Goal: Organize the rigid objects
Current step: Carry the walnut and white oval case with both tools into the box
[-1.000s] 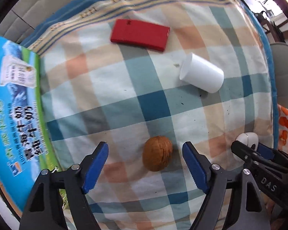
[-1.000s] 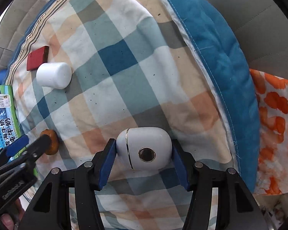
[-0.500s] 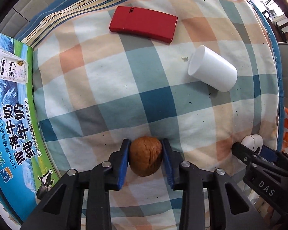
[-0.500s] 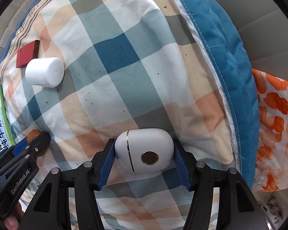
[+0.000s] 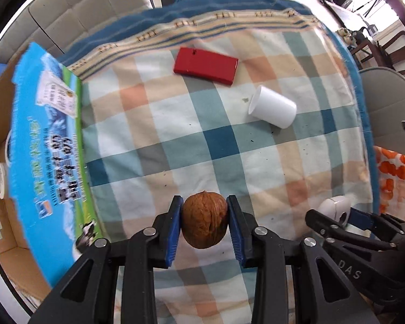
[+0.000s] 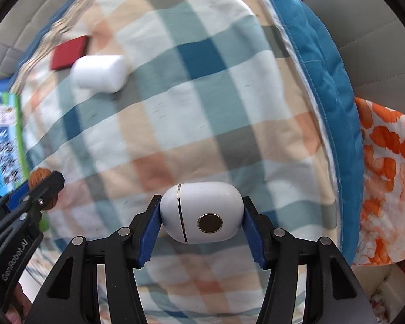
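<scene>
My left gripper [image 5: 204,222] is shut on a brown walnut [image 5: 204,224] and holds it above the checked blanket [image 5: 191,135]. My right gripper [image 6: 201,221] is shut on a white earbud case [image 6: 201,212] with a round metal button, also lifted off the blanket. That case and gripper show at the right of the left wrist view [image 5: 336,208]. The walnut shows at the left edge of the right wrist view [image 6: 39,176]. A red flat box [image 5: 205,65] and a white cup [image 5: 272,110] on its side lie further back on the blanket.
An open cardboard milk carton box [image 5: 44,145] with a blue and green printed flap stands at the left, with white round things inside it. An orange-patterned cloth [image 6: 386,167] lies right of the blanket's blue edge. Grey sofa cushions surround the blanket.
My left gripper closed on the walnut and has lifted it. My right gripper, holding the earbud case throughout, has also risen off the blanket.
</scene>
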A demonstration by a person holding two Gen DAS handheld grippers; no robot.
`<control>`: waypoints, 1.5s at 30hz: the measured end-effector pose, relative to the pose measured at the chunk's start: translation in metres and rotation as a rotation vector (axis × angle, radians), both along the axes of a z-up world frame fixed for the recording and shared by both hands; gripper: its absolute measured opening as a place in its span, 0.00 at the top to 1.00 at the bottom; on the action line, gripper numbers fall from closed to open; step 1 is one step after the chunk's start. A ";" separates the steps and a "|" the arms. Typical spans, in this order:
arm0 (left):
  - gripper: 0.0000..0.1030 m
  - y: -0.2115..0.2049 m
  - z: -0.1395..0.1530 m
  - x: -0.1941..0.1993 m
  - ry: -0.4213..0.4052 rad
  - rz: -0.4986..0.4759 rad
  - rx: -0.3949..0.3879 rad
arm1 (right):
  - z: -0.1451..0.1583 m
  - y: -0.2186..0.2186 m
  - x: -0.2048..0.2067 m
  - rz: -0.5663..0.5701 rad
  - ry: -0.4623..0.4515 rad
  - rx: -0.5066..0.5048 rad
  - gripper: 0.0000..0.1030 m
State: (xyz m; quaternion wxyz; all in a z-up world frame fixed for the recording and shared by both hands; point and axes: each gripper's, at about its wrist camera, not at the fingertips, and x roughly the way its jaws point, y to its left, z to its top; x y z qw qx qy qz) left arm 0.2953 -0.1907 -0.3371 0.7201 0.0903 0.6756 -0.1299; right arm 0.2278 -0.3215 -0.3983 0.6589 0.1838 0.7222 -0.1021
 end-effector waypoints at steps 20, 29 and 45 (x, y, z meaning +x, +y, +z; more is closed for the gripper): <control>0.71 0.147 0.144 -0.009 -0.265 0.138 -0.102 | 0.161 0.140 0.011 0.224 -0.261 -0.030 0.43; 0.71 0.252 0.163 -0.005 -0.301 0.247 -0.109 | 0.177 0.253 0.031 0.335 -0.290 0.035 0.43; 0.71 0.385 0.048 0.050 -0.048 0.386 -0.103 | 0.078 0.373 0.100 0.373 -0.184 0.079 0.43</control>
